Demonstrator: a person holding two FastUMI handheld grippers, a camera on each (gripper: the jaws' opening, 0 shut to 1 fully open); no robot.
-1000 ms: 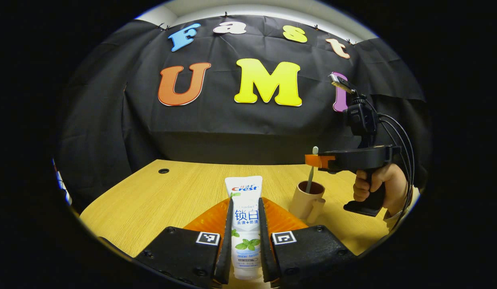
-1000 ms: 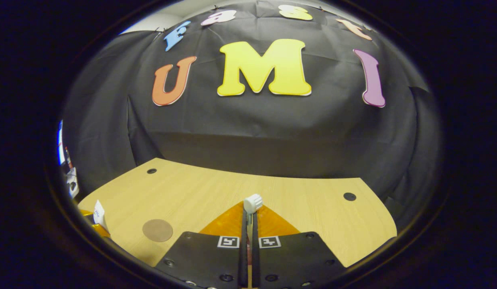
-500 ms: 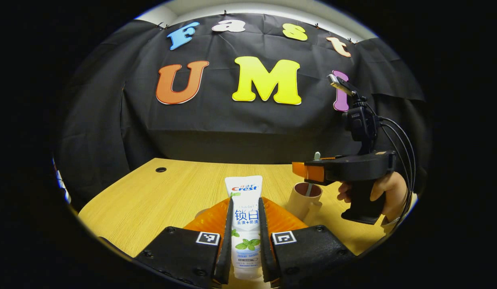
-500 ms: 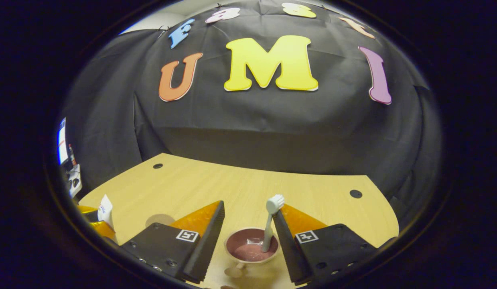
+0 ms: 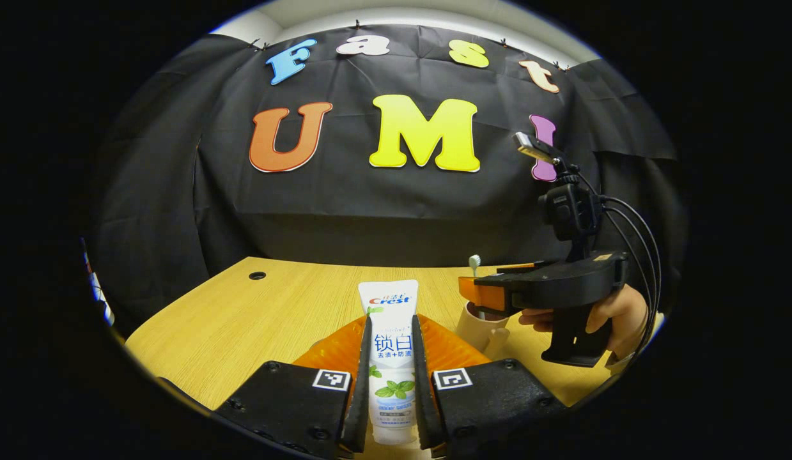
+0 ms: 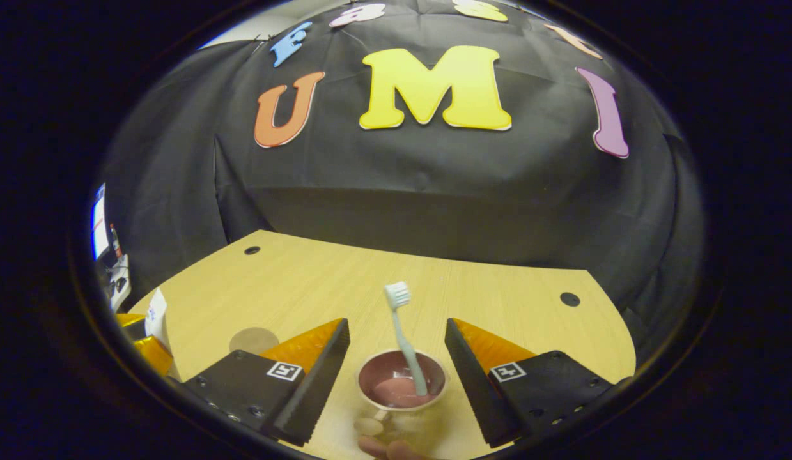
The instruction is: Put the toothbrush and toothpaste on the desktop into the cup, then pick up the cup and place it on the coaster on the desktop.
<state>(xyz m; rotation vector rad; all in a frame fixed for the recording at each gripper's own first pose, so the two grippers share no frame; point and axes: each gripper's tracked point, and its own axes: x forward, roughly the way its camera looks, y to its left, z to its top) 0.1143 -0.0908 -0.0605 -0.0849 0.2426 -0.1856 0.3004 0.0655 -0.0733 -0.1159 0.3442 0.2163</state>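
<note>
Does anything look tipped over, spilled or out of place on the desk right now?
Nothing stands out. The cup stands upright with the toothbrush leaning inside, and the toothpaste is held straight in the left claw.

The light wooden table with a fine straight grain (image 6: 306, 287) carried two things directly. A beige ceramic cup with a dark reddish inside and a small side handle (image 6: 402, 399) stood upright near the table's near edge, toward the right; in the left gripper view the same cup (image 5: 475, 329) stood near the right edge. A flat round brown coaster (image 6: 254, 340) lay on the table well apart from the cup, toward the left edge. Two small dark round holes pierced the tabletop, one by the far left corner (image 6: 252, 250) and one by the far right corner (image 6: 569, 298).
</note>
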